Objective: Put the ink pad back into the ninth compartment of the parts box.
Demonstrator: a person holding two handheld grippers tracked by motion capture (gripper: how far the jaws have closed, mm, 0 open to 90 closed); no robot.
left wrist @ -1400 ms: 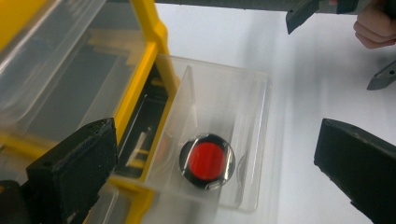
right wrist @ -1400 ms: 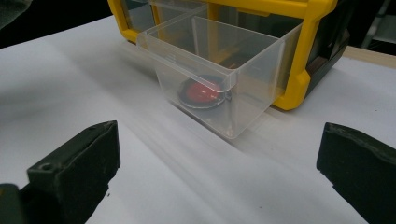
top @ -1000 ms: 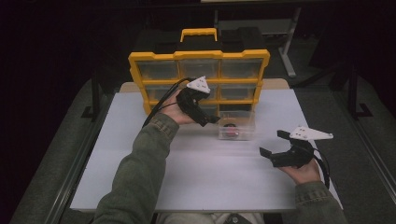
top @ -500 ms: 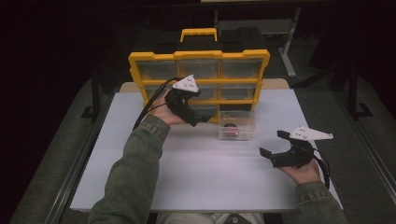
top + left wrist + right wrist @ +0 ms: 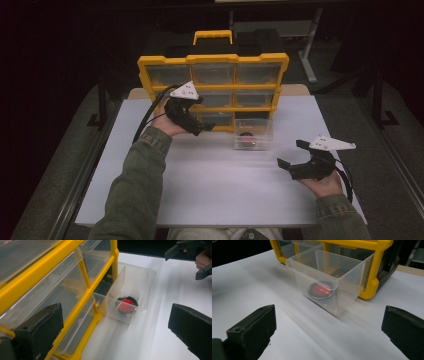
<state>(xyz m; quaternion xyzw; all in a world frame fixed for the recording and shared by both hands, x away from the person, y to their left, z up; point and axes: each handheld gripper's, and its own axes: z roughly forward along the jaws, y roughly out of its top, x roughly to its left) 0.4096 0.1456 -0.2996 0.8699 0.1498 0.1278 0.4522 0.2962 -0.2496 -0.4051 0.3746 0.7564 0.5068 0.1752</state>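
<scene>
A yellow organiser (image 5: 212, 60) with clear drawers stands upright at the back of the white table. Its lower right clear drawer (image 5: 253, 134) (image 5: 130, 290) (image 5: 329, 277) is pulled out onto the table. Inside lies a round black-and-red disc (image 5: 245, 141) (image 5: 126, 305) (image 5: 321, 290). My left gripper (image 5: 204, 127) (image 5: 115, 320) is open in front of the organiser's left half, to the left of the drawer, holding nothing. At the table's right, well short of the drawer, my right gripper (image 5: 291, 154) (image 5: 328, 317) (image 5: 186, 263) is open and empty, pointing at the drawer.
The white table top (image 5: 210, 185) stretches bare in front of the organiser. A black case with a yellow handle (image 5: 213, 36) sits behind the organiser. Dark floor and metal rails (image 5: 80, 190) flank the table.
My left gripper has drawn back to the left, away from the pulled-out drawer. The right gripper and the drawer have stayed put.
</scene>
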